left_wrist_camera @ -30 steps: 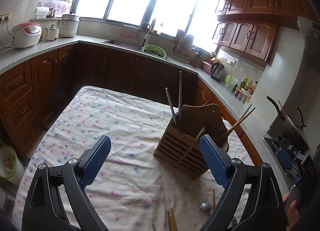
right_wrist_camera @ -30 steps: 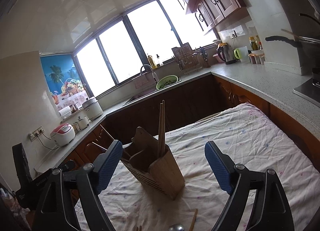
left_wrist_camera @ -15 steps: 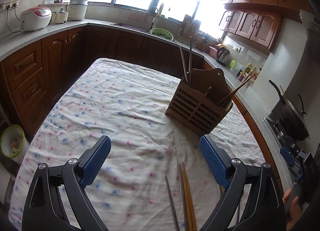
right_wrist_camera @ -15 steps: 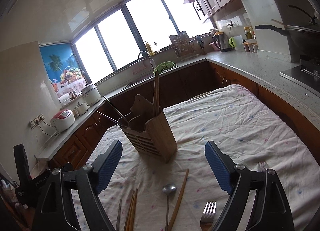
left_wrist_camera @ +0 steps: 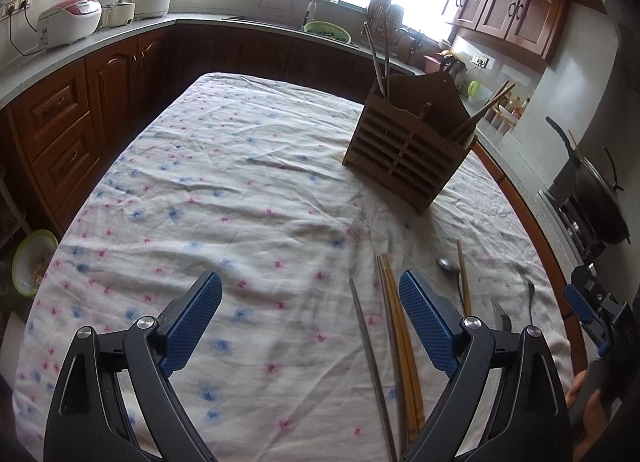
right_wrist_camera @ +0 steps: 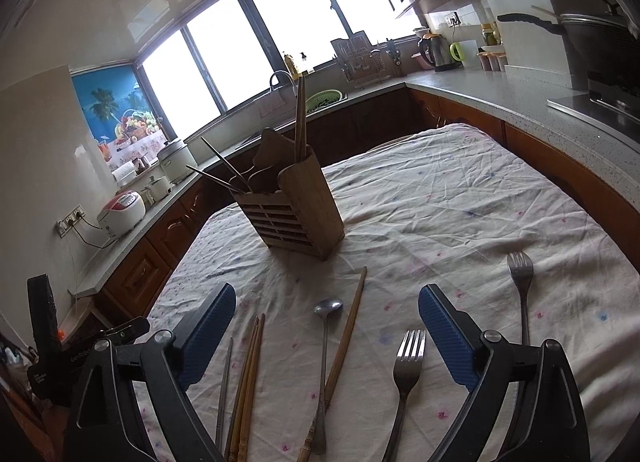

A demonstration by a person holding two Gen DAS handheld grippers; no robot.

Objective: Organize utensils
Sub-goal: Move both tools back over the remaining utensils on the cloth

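Observation:
A wooden slatted utensil holder [left_wrist_camera: 408, 150] [right_wrist_camera: 294, 214] stands on the flowered tablecloth [left_wrist_camera: 240, 198] with chopsticks sticking out of it. Loose on the cloth near me lie a metal chopstick [left_wrist_camera: 370, 346] [right_wrist_camera: 225, 386], a pair of wooden chopsticks [left_wrist_camera: 400, 338] [right_wrist_camera: 250, 374], a metal spoon [right_wrist_camera: 325, 342] [left_wrist_camera: 448, 264], a single wooden chopstick [right_wrist_camera: 347, 338] [left_wrist_camera: 463, 278] and two forks [right_wrist_camera: 406, 366] [right_wrist_camera: 520, 286]. My left gripper [left_wrist_camera: 310, 316] is open and empty above the cloth, left of the chopsticks. My right gripper [right_wrist_camera: 326, 328] is open and empty over the spoon and single chopstick.
Kitchen counters with wooden cabinets [left_wrist_camera: 64, 114] surround the table. A rice cooker [left_wrist_camera: 70, 24], a sink [left_wrist_camera: 316, 26], a kettle [right_wrist_camera: 434, 50] and a wok on the stove [left_wrist_camera: 600, 198] stand on them. A green bowl [left_wrist_camera: 32, 262] sits on the floor at left.
Both grippers have pulled back and tilted down from the holder. The loose chopsticks, spoon and forks on the near cloth have come into view. Both grippers stay open.

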